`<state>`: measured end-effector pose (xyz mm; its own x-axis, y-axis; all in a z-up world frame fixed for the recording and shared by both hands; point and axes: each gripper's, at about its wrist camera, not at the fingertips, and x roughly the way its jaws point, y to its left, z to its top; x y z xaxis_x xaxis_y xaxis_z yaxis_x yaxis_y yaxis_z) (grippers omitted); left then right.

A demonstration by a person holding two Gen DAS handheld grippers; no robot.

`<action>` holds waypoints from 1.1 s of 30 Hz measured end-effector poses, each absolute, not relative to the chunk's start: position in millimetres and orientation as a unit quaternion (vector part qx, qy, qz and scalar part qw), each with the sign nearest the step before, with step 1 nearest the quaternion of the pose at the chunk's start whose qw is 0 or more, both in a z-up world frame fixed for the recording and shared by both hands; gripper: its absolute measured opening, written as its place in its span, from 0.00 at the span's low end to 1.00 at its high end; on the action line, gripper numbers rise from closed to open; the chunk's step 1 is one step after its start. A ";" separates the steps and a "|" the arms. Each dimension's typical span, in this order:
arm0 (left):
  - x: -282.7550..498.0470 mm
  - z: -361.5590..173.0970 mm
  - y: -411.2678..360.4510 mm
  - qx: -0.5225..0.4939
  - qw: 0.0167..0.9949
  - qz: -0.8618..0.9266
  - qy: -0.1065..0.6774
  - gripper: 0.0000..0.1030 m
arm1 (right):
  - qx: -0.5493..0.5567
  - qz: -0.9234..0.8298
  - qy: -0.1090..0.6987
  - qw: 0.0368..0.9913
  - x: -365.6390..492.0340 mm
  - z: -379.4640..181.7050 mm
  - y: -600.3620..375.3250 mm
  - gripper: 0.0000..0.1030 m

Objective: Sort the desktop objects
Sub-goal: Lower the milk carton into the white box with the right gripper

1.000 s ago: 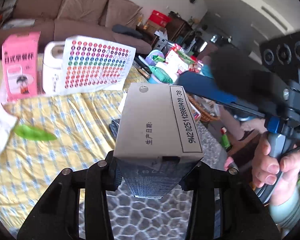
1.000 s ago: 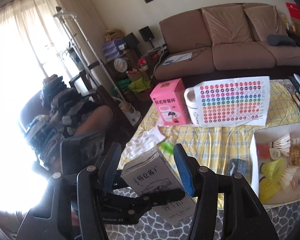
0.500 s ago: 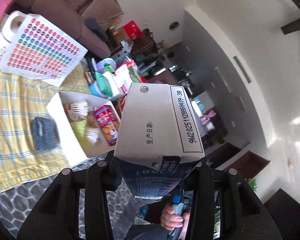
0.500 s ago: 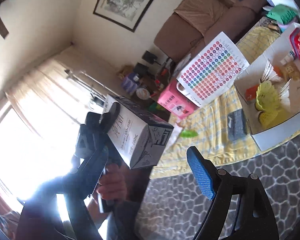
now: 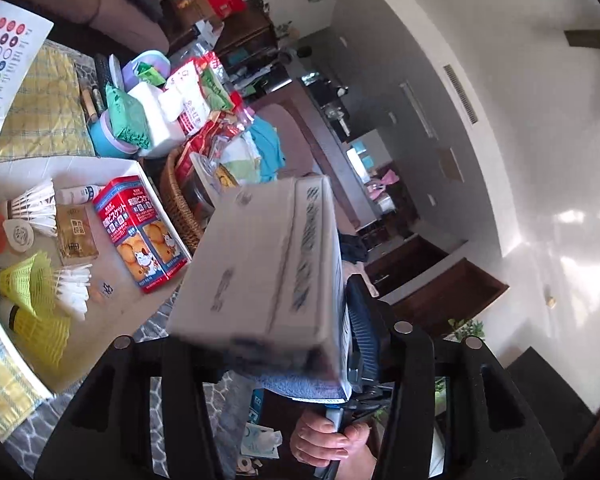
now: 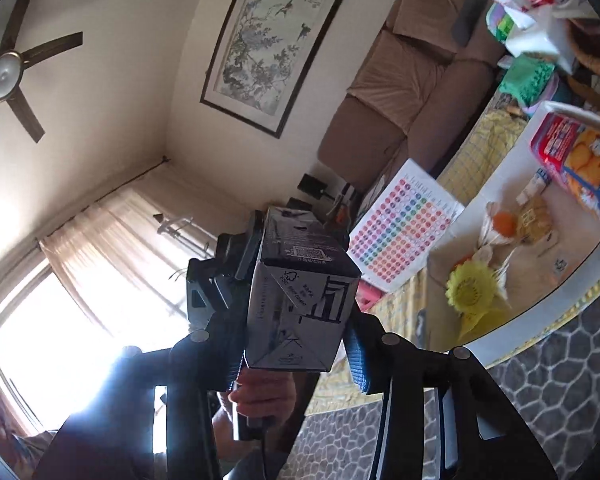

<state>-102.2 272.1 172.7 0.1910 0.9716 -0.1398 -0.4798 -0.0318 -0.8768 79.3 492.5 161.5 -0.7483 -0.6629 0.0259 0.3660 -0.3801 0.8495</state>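
Note:
A grey and black milk carton (image 5: 268, 264) is in the air between both grippers, blurred in the left wrist view. My right gripper (image 6: 296, 360) is shut on the carton (image 6: 300, 300), its blue pads on both sides. My left gripper (image 5: 276, 356) has opened; the carton sits tilted between its fingers, and the right gripper's blue pad (image 5: 364, 332) shows against the carton's right side. The white tray (image 5: 148, 184) lies at lower left and holds a red biscuit box (image 5: 140, 228), shuttlecocks (image 5: 36, 292) and small packets.
A wicker basket (image 5: 180, 208) of snack bags stands beside the tray. Tissue packs and a blue bowl (image 5: 104, 136) lie behind it. A colour dot chart (image 6: 400, 232) and the yellow checked cloth (image 6: 476, 152) show in the right wrist view, with the sofa (image 6: 396, 92) beyond.
Both grippers swung up and right over the tray. The right gripper closed on the carton, and the carton has tilted and loosened in the left gripper.

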 end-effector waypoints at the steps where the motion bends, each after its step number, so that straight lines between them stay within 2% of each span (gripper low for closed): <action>1: -110.8 171.6 287.1 -0.443 0.630 0.574 -0.279 0.61 | 0.165 -0.821 -0.454 0.306 76.2 160.0 502.6 0.42; 5: -137.0 165.6 341.7 -0.479 0.603 0.584 -0.256 0.80 | 0.178 -0.840 -0.445 0.253 63.2 153.8 540.5 0.42; 8: -158.4 152.5 375.5 -0.507 0.562 0.610 -0.236 0.87 | 0.185 -0.861 -0.426 0.209 52.7 153.7 564.0 0.42; 11: -181.0 134.1 392.8 -0.518 0.531 0.619 -0.257 0.89 | 0.209 -0.880 -0.389 0.173 33.5 149.9 574.7 0.39; 14: -194.5 116.5 419.0 -0.533 0.531 0.600 -0.270 0.89 | 0.265 -0.907 -0.296 0.138 11.0 140.7 557.5 0.40; 16: -194.1 112.9 436.6 -0.540 0.523 0.616 -0.236 0.88 | 0.295 -0.907 -0.272 0.126 -1.4 121.3 550.0 0.40; 18: -191.1 114.6 442.0 -0.538 0.529 0.620 -0.214 0.87 | 0.281 -0.902 -0.301 0.129 -2.2 112.0 559.2 0.40; 23: -175.7 121.7 406.5 -0.527 0.545 0.635 -0.150 0.87 | 0.283 -0.896 -0.319 0.124 -7.0 106.1 572.2 0.40; 28: -157.3 116.6 354.6 -0.509 0.550 0.657 -0.080 0.88 | 0.295 -0.903 -0.292 0.110 -15.1 132.4 573.0 0.40; 33: -136.1 103.1 354.4 -0.513 0.544 0.664 -0.010 0.88 | 0.323 -0.915 -0.221 0.098 -26.4 164.2 557.6 0.40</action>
<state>-136.1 354.4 103.1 0.1193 0.7326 -0.6701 -0.7119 -0.4074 -0.5721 -26.4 557.6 164.2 -0.7719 -0.3226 -0.5478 0.0367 -0.8829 0.4682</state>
